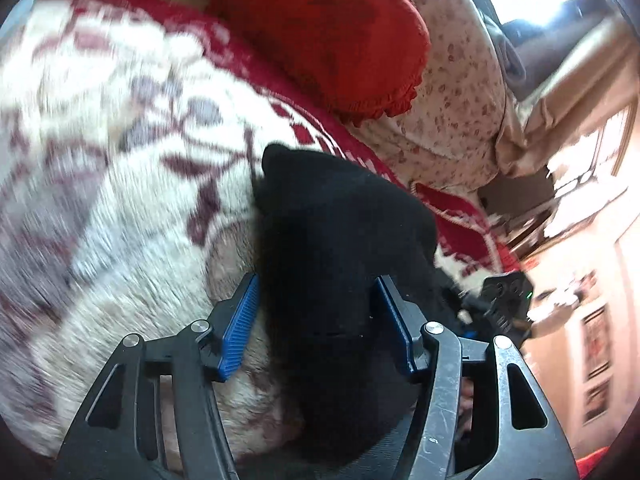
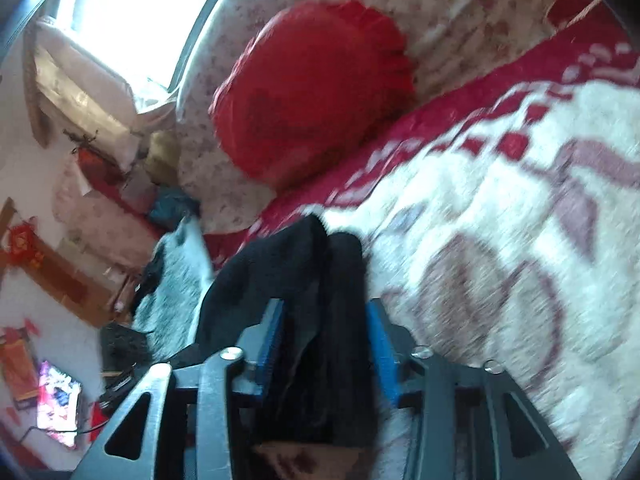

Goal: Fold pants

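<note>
Pants [image 1: 332,248] in black cloth are hanging bunched between the blue pads of both tools, lifted just above a bed. The left hand-held gripper [image 1: 316,316] is pinching a thick gathered fold of them, and the right hand-held gripper [image 2: 325,336] is clamping another doubled-over bundle, its jaws pressing narrow on the fabric. The material is looking soft, limp and light, likely to sag and slip into creases rather than hold a shape, so a grip near the waistband or hem corners, with the cloth pulled taut between the two tools, is probably serving best. Beneath, a fleecy white blanket [image 1: 120,168] with maroon flowers and a red border is covering the bed, giving a yielding, slightly clingy surface for laying folds. A red frilled cushion [image 2: 312,92] is resting against floral pillows [image 2: 460,8] near a bright window [image 2: 132,12], while wall decorations are showing, blurred, at the room's edge
</note>
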`<state>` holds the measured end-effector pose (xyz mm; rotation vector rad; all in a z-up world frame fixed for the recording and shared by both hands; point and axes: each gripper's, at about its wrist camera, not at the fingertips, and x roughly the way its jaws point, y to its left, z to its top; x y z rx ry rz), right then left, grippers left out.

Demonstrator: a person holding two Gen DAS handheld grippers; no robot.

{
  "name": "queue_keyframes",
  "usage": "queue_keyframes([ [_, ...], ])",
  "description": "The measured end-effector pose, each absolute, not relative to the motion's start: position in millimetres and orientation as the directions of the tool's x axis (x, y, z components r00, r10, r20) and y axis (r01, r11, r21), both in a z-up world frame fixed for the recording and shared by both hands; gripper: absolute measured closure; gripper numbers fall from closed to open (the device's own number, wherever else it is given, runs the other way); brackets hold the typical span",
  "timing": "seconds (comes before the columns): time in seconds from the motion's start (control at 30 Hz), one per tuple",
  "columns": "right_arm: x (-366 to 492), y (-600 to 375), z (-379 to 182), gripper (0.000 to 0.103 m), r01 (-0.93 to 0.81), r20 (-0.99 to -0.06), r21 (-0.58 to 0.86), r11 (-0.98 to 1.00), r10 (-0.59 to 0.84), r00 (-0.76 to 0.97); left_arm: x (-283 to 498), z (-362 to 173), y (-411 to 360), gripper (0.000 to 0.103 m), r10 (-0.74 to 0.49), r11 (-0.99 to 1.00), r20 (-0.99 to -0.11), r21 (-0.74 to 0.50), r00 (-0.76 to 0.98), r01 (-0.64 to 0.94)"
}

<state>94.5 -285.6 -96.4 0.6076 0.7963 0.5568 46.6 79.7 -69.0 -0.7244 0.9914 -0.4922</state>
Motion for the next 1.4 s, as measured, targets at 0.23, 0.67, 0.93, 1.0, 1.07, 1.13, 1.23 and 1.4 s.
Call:
queue_keyframes([
  [0.23, 92.7, -289.1, -96.6, 0.071, -0.249, -0.446, 0.707, 0.662, 0.691, 0.569, 50.2, -44.7, 61.2, 0.079, -0.666, 0.716, -0.589, -0.676, 0.457, 0.174],
  [0.67, 103.1, -310.1, -93.9, 0.067, -0.132, -0.426, 0.694, 0.708, 0.550, 0.718, 128.0, -43.0, 42.5, 0.058, -0.577, 0.809, -0.693, -0.556, 0.432, 0.190],
  [0.93, 23.7, -306.6, -39.7, 0.065, -0.120, -0.499, 0.470, 0.874, 0.375, 0.781, 34.3, 27.5, 60.0, 0.025, -0.376, 0.924, -0.589, -0.294, 0.715, 0.244],
  [1.0, -3.4, -293.2, -33.5, 0.065, -0.154, -0.492, 0.417, 0.896, 0.365, 0.790, 9.1, 39.6, 47.7, 0.024, -0.343, 0.939, -0.569, -0.196, 0.747, 0.281],
  [1.07, -26.6, -278.7, -34.7, 0.065, -0.150, -0.507, 0.347, 0.926, 0.320, 0.801, -10.0, 45.4, 38.4, 0.024, -0.316, 0.945, -0.577, -0.118, 0.753, 0.307],
  [1.13, -36.9, -268.0, -42.4, 0.065, -0.131, -0.543, 0.305, 0.943, 0.285, 0.790, -21.3, 50.4, 25.7, 0.024, -0.229, 0.963, -0.583, -0.019, 0.779, 0.269],
  [1.23, -34.4, -261.1, -49.0, 0.065, -0.139, -0.568, 0.284, 0.949, 0.284, 0.773, -34.5, 55.2, 6.5, 0.020, -0.101, 0.969, -0.536, 0.139, 0.838, 0.206],
  [1.4, -24.6, -260.2, -54.5, 0.065, -0.140, -0.567, 0.302, 0.943, 0.296, 0.769, -35.4, 55.7, 9.7, 0.006, -0.086, 0.981, -0.558, 0.098, 0.826, 0.168],
])
